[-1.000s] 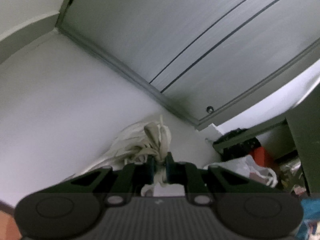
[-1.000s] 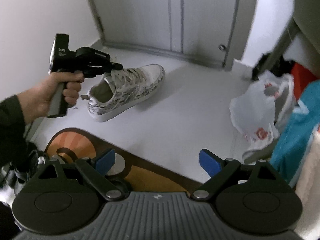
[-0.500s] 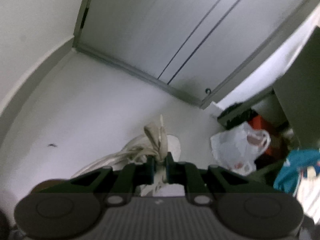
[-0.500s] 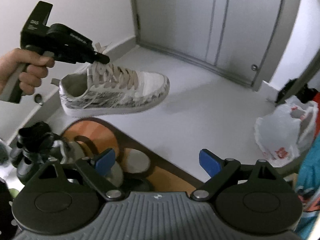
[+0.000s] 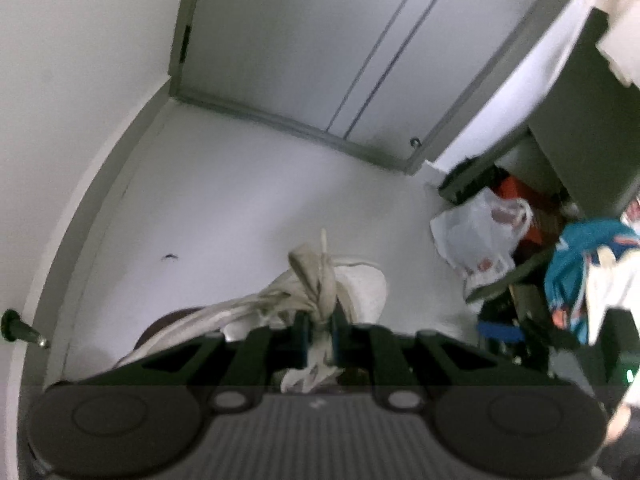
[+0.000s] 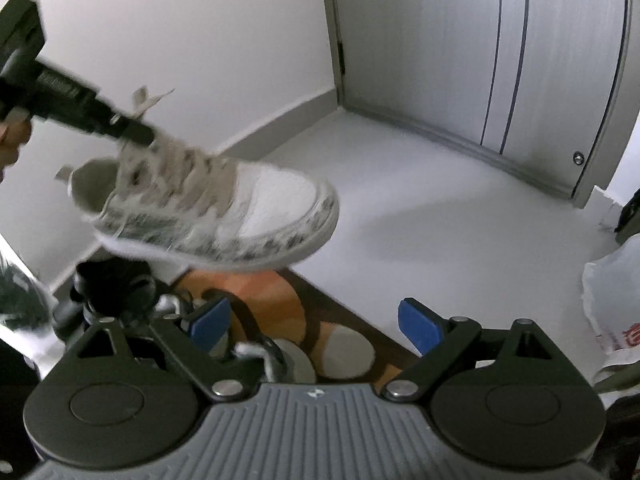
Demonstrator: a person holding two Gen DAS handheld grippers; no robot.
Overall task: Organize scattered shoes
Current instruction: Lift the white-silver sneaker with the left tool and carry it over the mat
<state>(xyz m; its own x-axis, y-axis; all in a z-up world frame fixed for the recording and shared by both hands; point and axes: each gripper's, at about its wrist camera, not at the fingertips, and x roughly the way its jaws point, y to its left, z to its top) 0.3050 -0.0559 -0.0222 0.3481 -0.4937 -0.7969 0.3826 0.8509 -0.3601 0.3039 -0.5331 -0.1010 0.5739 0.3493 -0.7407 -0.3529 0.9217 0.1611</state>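
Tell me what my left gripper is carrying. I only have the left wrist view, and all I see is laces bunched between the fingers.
Observer: In the right wrist view, the left gripper is shut on the laces of a white patterned sneaker, which hangs clear of the floor.
Operator: Report its tilt.
Observer: Roughly level, toe toward the grey doors.
Operator: Say what lies under it.
Observer: An orange and brown mat.
Operator: Give the right gripper's state.
Observer: The right gripper is open and empty.
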